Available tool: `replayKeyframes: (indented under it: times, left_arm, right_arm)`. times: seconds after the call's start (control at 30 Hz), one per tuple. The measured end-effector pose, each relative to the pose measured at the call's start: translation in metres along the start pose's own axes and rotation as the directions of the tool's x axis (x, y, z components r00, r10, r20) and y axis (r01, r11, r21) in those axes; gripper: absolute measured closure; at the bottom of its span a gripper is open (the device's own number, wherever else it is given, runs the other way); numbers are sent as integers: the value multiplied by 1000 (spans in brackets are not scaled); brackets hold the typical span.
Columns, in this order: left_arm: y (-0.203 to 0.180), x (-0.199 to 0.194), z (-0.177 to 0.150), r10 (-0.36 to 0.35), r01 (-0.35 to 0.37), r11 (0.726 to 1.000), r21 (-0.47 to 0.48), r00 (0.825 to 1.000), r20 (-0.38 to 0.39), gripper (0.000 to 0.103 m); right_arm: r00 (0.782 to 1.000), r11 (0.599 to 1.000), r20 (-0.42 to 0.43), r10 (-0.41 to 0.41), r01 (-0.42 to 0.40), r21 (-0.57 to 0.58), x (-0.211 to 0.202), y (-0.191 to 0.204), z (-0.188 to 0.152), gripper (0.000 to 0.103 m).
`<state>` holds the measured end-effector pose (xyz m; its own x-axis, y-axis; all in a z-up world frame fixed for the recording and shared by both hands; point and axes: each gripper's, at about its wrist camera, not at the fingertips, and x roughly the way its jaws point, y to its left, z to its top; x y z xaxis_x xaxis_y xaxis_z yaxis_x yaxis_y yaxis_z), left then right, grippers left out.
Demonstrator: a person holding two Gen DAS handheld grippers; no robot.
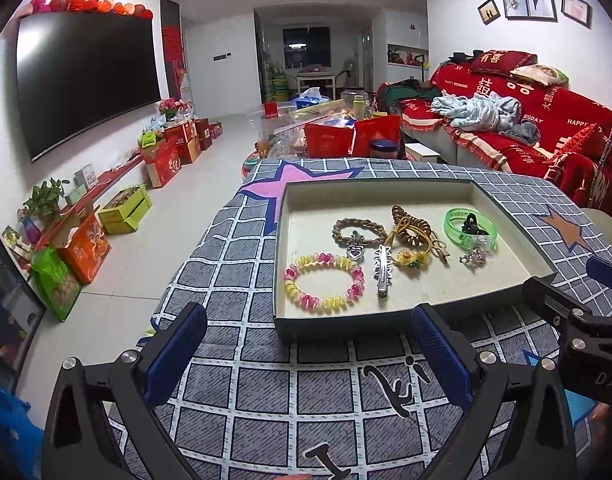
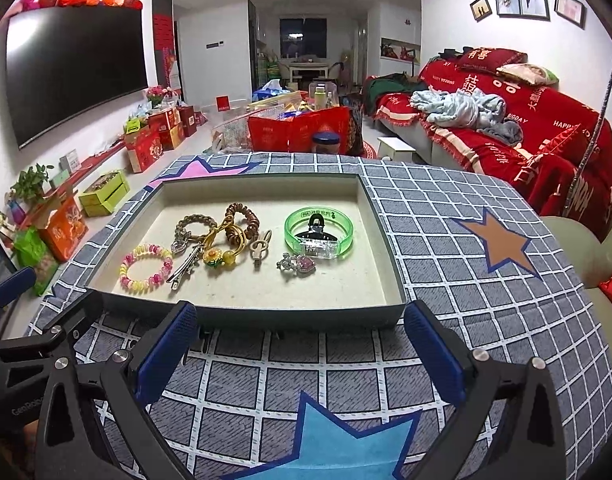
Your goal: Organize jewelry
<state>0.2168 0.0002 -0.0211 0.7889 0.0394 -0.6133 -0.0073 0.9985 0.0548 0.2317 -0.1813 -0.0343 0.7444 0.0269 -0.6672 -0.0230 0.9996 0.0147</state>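
A shallow grey tray (image 1: 294, 322) sits on a table draped in a grey grid-pattern cloth (image 1: 234, 384) w/ coloured stars, holding an assortment of jewelry. Both grippers hover short of the tray's near wall — the left gripper (image 1: 310, 354) and the right gripper (image 2: 302, 346) each w/ blue-padded fingers spread wide apart, nothing between them.

Inside the tray, near the left-front corner, lies a pink-and-yellow bead bracelet (image 2: 145, 267), w/ a silver hair clip (image 2: 183, 269) just beside it on the right. Behind them: a braided tan bracelet (image 2: 194, 226) w/ a small heart charm (image 1: 354, 251) at its front edge, and a brown coil hair tie (image 2: 242, 222). A yellow flower ornament (image 2: 214, 258) on a cord overlaps the coil's front; a tan clip (image 2: 260, 249) rests to its right. Toward the tray's right side, apart from that cluster, a green translucent bangle (image 2: 320, 234) rings a small black claw clip (image 2: 317, 228); a pink-stone brooch (image 2: 300, 266) lies just in front of the bangle.

Background, left wrist view: wall-mounted TV (image 1: 86, 76) at left, red-covered sofa (image 1: 546, 120) at right w/ a pale blue blanket (image 1: 474, 110) heaped on it, red gift boxes (image 1: 346, 138) beyond the table's far edge.
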Motion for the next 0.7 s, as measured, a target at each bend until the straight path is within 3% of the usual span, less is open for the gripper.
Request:
replayKeyframes:
  times: [0.7]
  left_arm:
    - [-3, 3, -2, -1, 1, 1000, 4, 1000, -18, 0]
  right_arm:
    - [1000, 1000, 8, -3, 3, 13, -2, -2, 0, 0]
